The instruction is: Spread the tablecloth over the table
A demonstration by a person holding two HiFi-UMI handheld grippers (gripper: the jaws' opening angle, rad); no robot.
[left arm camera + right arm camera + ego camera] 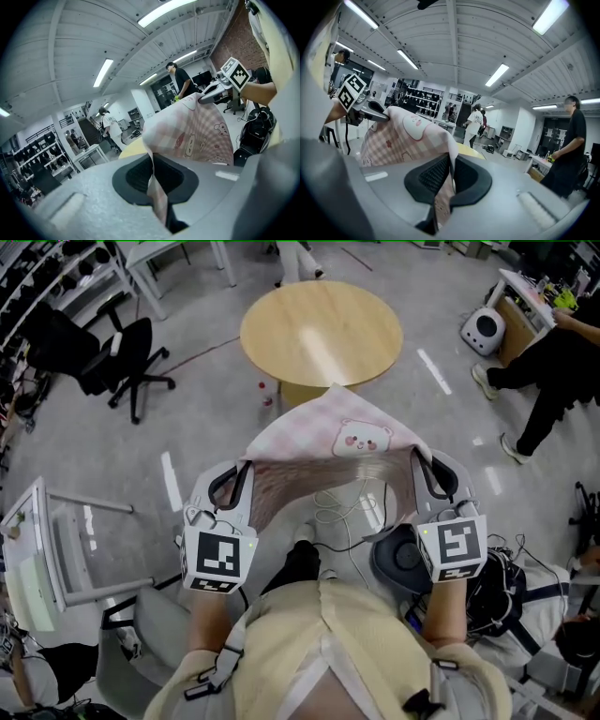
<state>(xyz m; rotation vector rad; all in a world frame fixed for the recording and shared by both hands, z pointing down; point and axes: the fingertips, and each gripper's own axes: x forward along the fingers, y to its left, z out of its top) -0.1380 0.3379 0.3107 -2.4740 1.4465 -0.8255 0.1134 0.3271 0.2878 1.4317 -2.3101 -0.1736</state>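
Observation:
A pink checked tablecloth (333,442) with bear prints hangs stretched between my two grippers, its far edge drooping over the near rim of the round wooden table (322,332). My left gripper (246,465) is shut on the cloth's left corner. My right gripper (415,457) is shut on the right corner. In the left gripper view the tablecloth (197,129) runs from between the jaws across to the right gripper (208,97). In the right gripper view the tablecloth (401,136) is pinched between the black pads (433,174) and stretches to the left gripper (379,112).
A black office chair (122,352) stands left of the table. A white metal rack (42,549) is at my near left. A person (548,371) in black stands at the right by a white device (485,329). Cables and a black bag (506,582) lie on the floor by my right side.

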